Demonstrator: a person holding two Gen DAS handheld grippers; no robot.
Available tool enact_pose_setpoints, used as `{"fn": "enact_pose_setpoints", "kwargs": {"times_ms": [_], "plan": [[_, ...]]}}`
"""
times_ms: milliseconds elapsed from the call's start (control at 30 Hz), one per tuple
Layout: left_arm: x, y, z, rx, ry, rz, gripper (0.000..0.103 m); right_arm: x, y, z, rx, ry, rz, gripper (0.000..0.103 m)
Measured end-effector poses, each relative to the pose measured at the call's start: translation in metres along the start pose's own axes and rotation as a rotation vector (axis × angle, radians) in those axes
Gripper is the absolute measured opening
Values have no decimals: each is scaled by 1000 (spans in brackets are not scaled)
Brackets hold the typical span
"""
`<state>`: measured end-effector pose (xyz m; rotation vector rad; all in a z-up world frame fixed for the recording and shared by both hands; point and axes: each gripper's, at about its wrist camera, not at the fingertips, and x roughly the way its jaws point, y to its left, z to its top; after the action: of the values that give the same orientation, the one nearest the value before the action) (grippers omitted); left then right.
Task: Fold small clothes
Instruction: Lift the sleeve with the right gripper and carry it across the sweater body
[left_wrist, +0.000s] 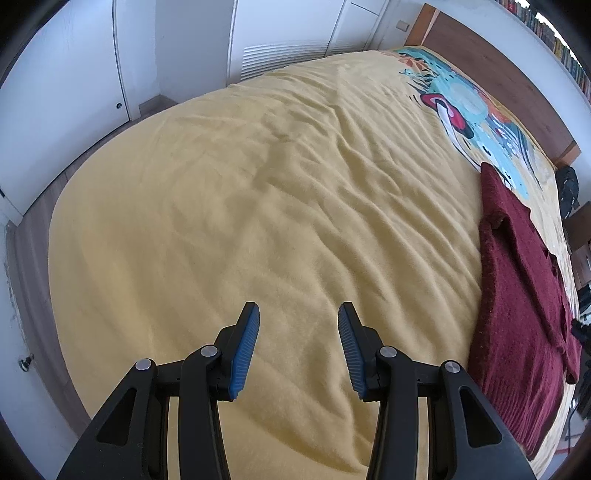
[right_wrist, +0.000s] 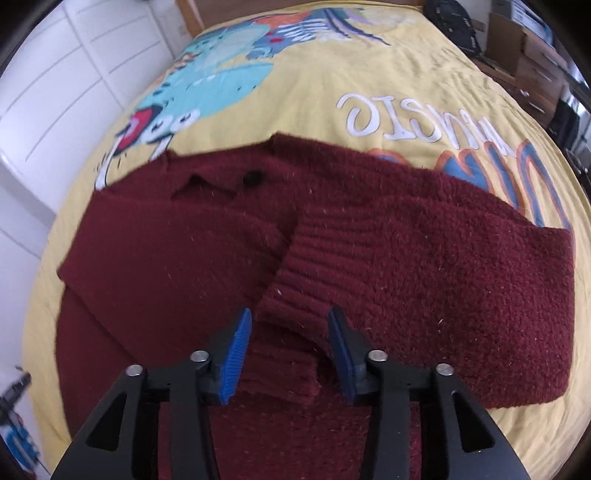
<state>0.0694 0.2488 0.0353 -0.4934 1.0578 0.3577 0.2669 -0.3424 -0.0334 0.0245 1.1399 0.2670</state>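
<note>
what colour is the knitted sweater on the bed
Dark burgundy red, a fuzzy knitted sweater, best seen in the right wrist view.

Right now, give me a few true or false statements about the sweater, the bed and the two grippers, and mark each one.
1. The sweater is dark red. True.
2. The left gripper holds the sweater. False: it is open over bare yellow blanket.
3. A sleeve cuff lies between the right gripper's fingers. True; the fingers are open.
4. The sweater hangs on a hanger. False: it lies flat on the bed.
5. The blanket is plain yellow. False: it carries cartoon art and lettering.
</note>
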Motion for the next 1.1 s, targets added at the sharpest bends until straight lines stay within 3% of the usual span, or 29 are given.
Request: {"fn": "enact_pose_setpoints", "kwargs": {"times_ms": [333,367,400,500,533,800,1100], "plan": [[6,0,1,-2,13,20,39,21,-3,-3,-97,26,-128,57],[7,0,1,-1,15,23,39,21,-7,-1,-74,23,-121,52],[8,0,1,0,17,25,39,21,-11,1,-54,20,-114,39],[9,0,0,2,22,31,39,18,-21,8,6,9,-91,16],[9,0,0,2,23,30,39,16,-23,9,16,3,-84,14],[9,-2,1,4,20,23,39,-18,-20,26,100,-83,40,10],[0,7,8,-15,-2,-4,39,-53,63,68,74,-181,217,10]]}}
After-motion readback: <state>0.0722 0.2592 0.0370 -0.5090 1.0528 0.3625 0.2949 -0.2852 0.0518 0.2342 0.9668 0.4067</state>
